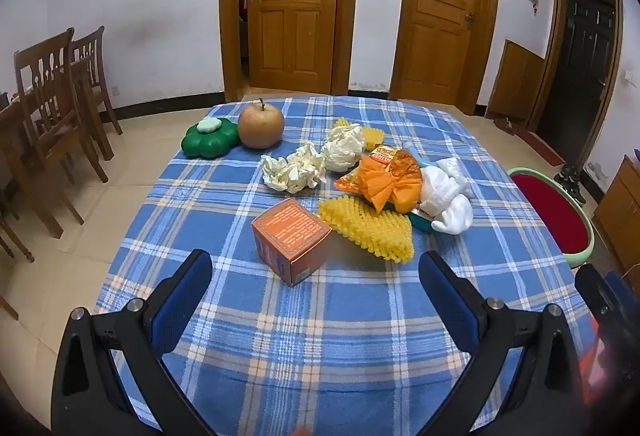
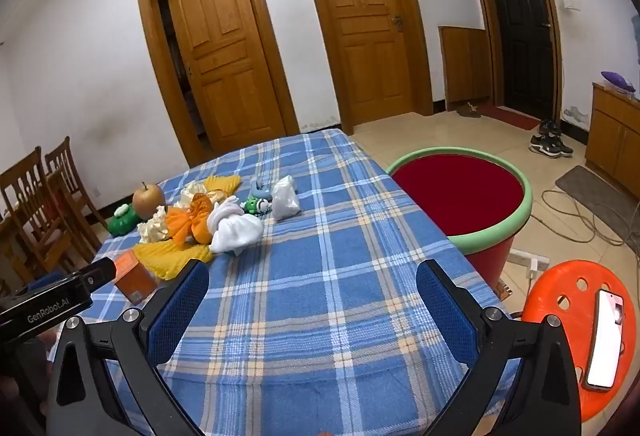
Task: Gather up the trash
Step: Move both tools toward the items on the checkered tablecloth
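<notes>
On the blue plaid tablecloth (image 1: 320, 336) lies a pile of trash: crumpled tissues (image 1: 294, 172), a white paper ball (image 1: 342, 150), yellow foam netting (image 1: 370, 226), an orange wrapper (image 1: 384, 180), white cloth (image 1: 446, 196) and an orange box (image 1: 290, 240). My left gripper (image 1: 316, 276) is open and empty, just short of the box. My right gripper (image 2: 312, 286) is open and empty over bare cloth, right of the pile (image 2: 200, 224). A red bin with a green rim (image 2: 460, 192) stands beside the table's right edge.
An apple (image 1: 261, 126) and a green flower-shaped container (image 1: 210, 138) sit at the far left of the table. Wooden chairs (image 1: 52, 108) stand left. An orange stool (image 2: 576, 320) with a phone (image 2: 606, 340) is at the right, cables on the floor.
</notes>
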A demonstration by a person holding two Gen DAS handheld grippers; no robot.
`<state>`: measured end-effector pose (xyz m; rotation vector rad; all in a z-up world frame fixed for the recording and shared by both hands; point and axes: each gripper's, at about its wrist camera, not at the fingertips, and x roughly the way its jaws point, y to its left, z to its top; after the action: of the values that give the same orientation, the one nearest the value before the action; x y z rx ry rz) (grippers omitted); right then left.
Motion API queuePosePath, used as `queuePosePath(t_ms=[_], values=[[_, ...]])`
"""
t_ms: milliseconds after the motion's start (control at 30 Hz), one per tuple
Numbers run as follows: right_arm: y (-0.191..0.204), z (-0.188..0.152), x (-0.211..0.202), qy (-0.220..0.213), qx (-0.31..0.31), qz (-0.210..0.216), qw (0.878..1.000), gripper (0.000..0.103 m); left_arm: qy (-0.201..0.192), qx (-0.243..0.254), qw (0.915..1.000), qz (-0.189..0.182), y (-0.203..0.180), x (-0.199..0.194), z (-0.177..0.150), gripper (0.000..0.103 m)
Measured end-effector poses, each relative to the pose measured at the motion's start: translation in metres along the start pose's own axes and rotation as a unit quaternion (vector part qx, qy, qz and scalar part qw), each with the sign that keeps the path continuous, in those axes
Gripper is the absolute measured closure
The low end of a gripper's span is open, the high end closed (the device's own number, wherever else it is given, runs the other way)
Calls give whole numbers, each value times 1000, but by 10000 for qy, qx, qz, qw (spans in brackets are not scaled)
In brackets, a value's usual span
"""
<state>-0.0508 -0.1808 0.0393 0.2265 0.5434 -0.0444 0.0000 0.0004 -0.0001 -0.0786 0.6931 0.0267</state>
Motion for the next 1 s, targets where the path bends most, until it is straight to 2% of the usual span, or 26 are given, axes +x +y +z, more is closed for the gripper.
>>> queuePosePath(t_ms=[1000], values=[[-1,2,-5,-1,43,61,10000,0,-29,-5,9999,129,6,-6,0,1]])
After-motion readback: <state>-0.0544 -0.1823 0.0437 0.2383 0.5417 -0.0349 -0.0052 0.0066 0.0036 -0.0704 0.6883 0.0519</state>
